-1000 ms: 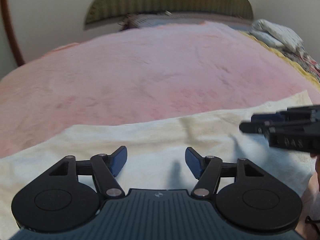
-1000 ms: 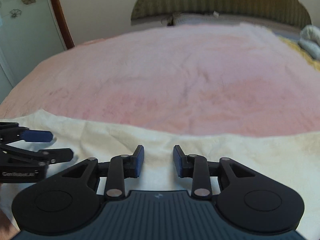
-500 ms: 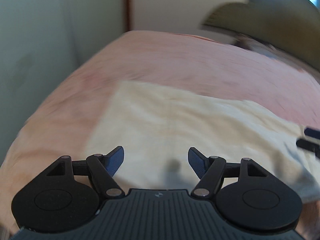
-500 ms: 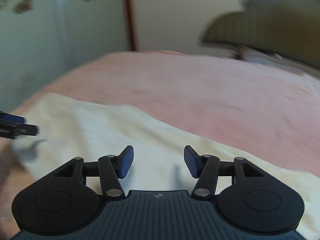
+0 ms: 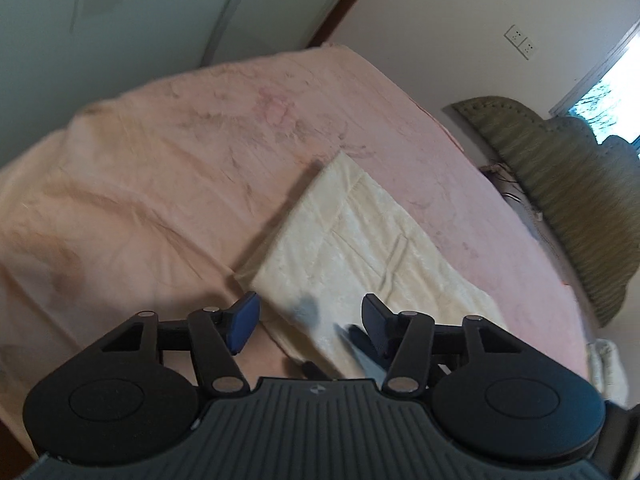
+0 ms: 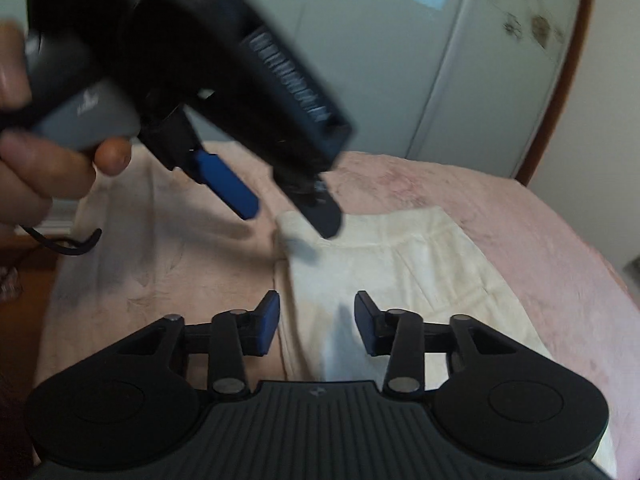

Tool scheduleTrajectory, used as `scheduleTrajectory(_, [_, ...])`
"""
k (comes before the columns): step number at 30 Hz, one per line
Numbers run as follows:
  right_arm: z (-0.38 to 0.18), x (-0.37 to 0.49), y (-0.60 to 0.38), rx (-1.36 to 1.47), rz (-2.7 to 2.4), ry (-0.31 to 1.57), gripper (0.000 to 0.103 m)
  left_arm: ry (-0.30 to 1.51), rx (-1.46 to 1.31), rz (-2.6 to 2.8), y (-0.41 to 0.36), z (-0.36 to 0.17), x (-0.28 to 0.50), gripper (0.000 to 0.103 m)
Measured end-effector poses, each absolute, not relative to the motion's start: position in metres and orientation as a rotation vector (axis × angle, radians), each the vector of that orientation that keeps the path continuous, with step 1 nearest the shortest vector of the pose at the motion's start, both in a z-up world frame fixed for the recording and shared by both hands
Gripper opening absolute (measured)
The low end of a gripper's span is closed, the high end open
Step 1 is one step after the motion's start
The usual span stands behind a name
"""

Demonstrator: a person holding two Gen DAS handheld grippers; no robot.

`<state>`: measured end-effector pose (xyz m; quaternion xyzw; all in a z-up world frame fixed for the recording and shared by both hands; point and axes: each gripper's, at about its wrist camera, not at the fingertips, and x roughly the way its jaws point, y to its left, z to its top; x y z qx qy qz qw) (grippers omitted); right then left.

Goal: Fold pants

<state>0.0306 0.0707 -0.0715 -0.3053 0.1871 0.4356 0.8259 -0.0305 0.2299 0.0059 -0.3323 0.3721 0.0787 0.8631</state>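
Note:
Cream pants (image 5: 360,248) lie flat on the pink bedspread (image 5: 168,168), their end edge pointing to the bed's corner. They also show in the right wrist view (image 6: 404,264). My left gripper (image 5: 308,322) is open and empty, just above the pants' near corner. My right gripper (image 6: 316,320) is open and empty over the pants' near edge. In the right wrist view the left gripper (image 6: 292,212) hovers above the pants' end corner, held by a hand (image 6: 36,160).
A green padded headboard (image 5: 568,184) stands at the far right. A pale wardrobe (image 6: 460,60) and a wooden door frame (image 6: 560,80) stand beyond the bed. The bed edge drops off at the left (image 6: 48,280). A wall socket (image 5: 520,38) is on the wall.
Both grippers have swung left from the middle of the pants to their end near the bed corner. The left gripper now hovers close in front of the right one. Both stay open.

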Motion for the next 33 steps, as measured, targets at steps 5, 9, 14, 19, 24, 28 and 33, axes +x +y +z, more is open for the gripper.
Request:
scheduleTrajectory(5, [-0.076, 0.039, 0.078, -0.641, 0.901, 0.406, 0.012, 0.782, -0.803, 0.139, 0.234, -0.009, -0.024, 0.028])
scheduleTrajectory(9, [-0.073, 0.046, 0.074, -0.588, 0.907, 0.438, 0.008, 0.747, -0.775, 0.163, 0.237, -0.011, -0.024, 0.005])
scheduleTrajectory(14, [-0.067, 0.051, 0.083, -0.490, 0.955, 0.471, 0.007, 0.669, -0.669, 0.264, 0.233, -0.001, -0.036, 0.000])
scheduleTrajectory(19, [-0.080, 0.054, 0.093, -0.467, 0.951, 0.507, 0.007, 0.692, -0.640, 0.308, 0.233, -0.004, -0.033, 0.000])
scheduleTrajectory(24, [-0.039, 0.048, 0.025, -0.232, 0.972, 0.523, 0.008, 0.651, -0.515, 0.360, 0.221, 0.015, -0.035, 0.009])
scheduleTrajectory(28, [-0.022, 0.049, -0.064, -0.178, 0.720, 0.502, 0.009, 0.633, -0.418, 0.276, 0.194, 0.033, -0.019, 0.010])
scheduleTrajectory(33, [-0.040, 0.066, -0.187, -0.078, 0.307, 0.633, 0.011, 0.715, -0.306, 0.061, 0.122, 0.025, 0.026, 0.025])
